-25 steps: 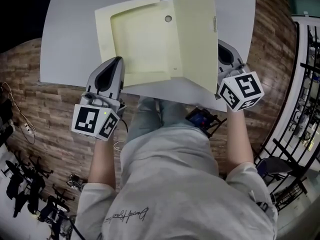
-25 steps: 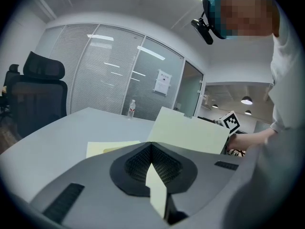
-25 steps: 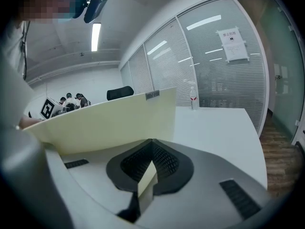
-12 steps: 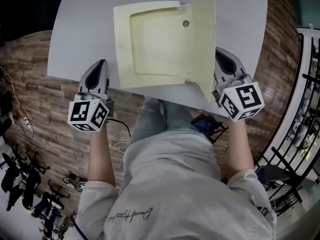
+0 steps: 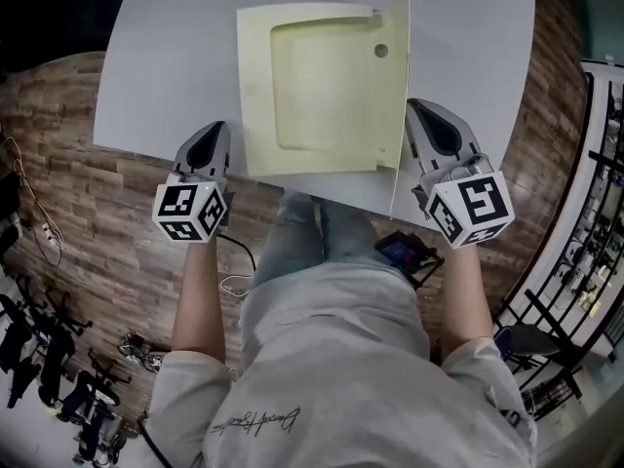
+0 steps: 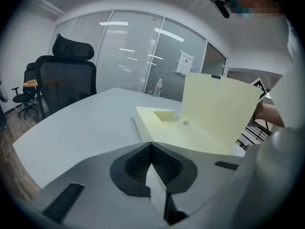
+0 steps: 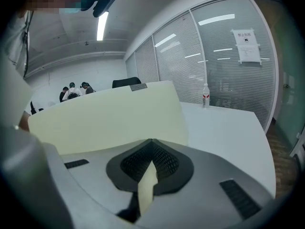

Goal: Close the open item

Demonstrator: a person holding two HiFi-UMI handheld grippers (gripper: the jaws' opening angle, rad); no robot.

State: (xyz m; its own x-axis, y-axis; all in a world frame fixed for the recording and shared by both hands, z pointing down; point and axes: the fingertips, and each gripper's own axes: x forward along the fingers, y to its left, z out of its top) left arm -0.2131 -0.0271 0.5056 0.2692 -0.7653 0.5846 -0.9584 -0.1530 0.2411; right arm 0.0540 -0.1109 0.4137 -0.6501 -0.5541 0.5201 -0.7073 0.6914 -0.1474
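A pale yellow folder (image 5: 322, 86) lies open on the grey table (image 5: 166, 57), its base flat, with a small round stud (image 5: 380, 51) near its right side. Its cover (image 5: 402, 86) stands almost upright along the right edge. My right gripper (image 5: 416, 107) is shut, just right of the cover's outer face (image 7: 105, 118) near its front corner; whether they touch is unclear. My left gripper (image 5: 215, 128) is shut and holds nothing, at the table's front edge left of the folder (image 6: 167, 128). From the left gripper view the cover (image 6: 219, 113) rises on the right.
A water bottle (image 6: 156, 87) stands at the table's far side, also in the right gripper view (image 7: 205, 97). A black office chair (image 6: 66, 75) stands to the left of the table. Glass walls with blinds close the room. The person's legs are under the table's front edge.
The cover has swung up from a slant to nearly upright, with the right gripper following behind it. The left gripper left the folder's front corner and sits further left.
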